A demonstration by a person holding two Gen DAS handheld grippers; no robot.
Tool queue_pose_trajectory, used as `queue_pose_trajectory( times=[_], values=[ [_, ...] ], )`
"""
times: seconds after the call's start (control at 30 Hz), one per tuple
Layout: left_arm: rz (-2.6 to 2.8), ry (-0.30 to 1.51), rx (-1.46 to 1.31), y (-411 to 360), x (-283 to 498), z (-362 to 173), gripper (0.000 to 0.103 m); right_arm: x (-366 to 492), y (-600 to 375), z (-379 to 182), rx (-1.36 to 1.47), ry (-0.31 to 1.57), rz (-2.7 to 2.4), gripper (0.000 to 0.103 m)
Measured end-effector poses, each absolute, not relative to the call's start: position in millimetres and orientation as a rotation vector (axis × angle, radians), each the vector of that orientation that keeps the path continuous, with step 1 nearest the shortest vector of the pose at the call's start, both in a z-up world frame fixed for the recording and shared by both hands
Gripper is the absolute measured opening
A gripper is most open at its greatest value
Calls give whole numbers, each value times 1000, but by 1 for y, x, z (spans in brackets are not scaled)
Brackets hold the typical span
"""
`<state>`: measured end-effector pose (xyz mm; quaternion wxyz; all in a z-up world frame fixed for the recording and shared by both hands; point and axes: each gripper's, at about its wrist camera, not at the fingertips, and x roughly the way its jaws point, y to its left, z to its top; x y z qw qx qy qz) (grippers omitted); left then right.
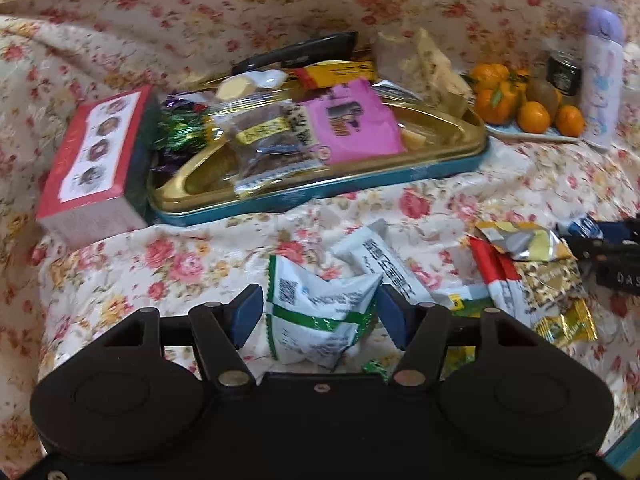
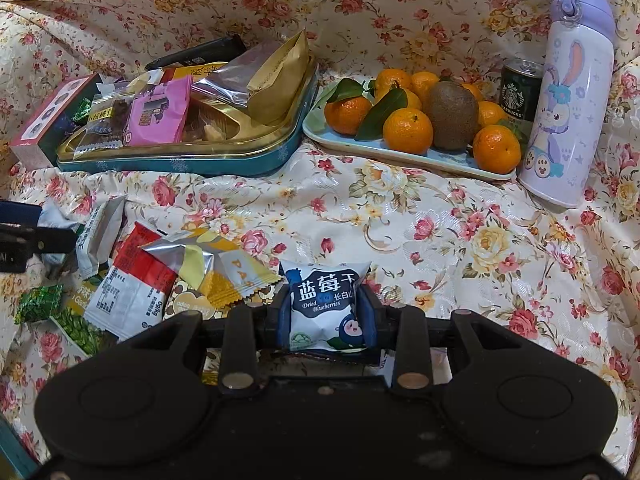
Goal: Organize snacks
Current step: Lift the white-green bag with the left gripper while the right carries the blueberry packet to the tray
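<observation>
Between my left gripper (image 1: 320, 314)'s blue pads sits a green-and-white snack packet (image 1: 320, 312); the jaws stand wide on either side of it, and I cannot tell whether they actually press it. My right gripper (image 2: 326, 314) is pinched on a dried blueberry packet (image 2: 326, 304), held upright just above the flowered cloth (image 2: 440, 240).

Loose snacks lie in a heap between the two tools — a red-and-white packet (image 2: 132, 280), a silver-and-yellow one (image 2: 188, 256), small green candies (image 2: 38, 302). Behind them the tin tray (image 2: 192, 160) is already piled, with a pink packet (image 2: 160, 116) near its middle and wrappers overhanging its near rim. A red box (image 1: 90, 156) touches the tray's left edge. To its right, just beside it, stands the fruit plate (image 2: 400, 156), then a can (image 2: 520, 88) and a purple bottle (image 2: 568, 100).

Open cloth runs from the blueberry packet up to the tray's front edge — bare on my right side too.
</observation>
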<state>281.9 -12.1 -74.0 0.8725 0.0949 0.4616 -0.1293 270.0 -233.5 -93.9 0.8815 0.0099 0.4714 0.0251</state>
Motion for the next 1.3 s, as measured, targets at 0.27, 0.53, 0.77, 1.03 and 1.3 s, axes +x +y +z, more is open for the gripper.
queue_pose_trajectory(
  times=[0.27, 0.53, 0.77, 1.03, 1.3],
  values=[
    [-250, 986, 180, -8, 292, -90, 52, 269, -233, -94, 21, 975, 51, 36],
    [-216, 1015, 30, 2, 287, -74, 51, 272, -230, -94, 11, 990, 33, 35],
    [-133, 1082, -22, 6, 262, -52, 51, 276, -227, -92, 16, 1020, 2, 34],
    [-163, 1080, -47, 0, 203, -28, 51, 282, -234, -83, 112, 1101, -54, 33],
    [-186, 1047, -66, -2, 154, -12, 51, 233, -245, -37, 255, 1002, -20, 33]
  ],
)
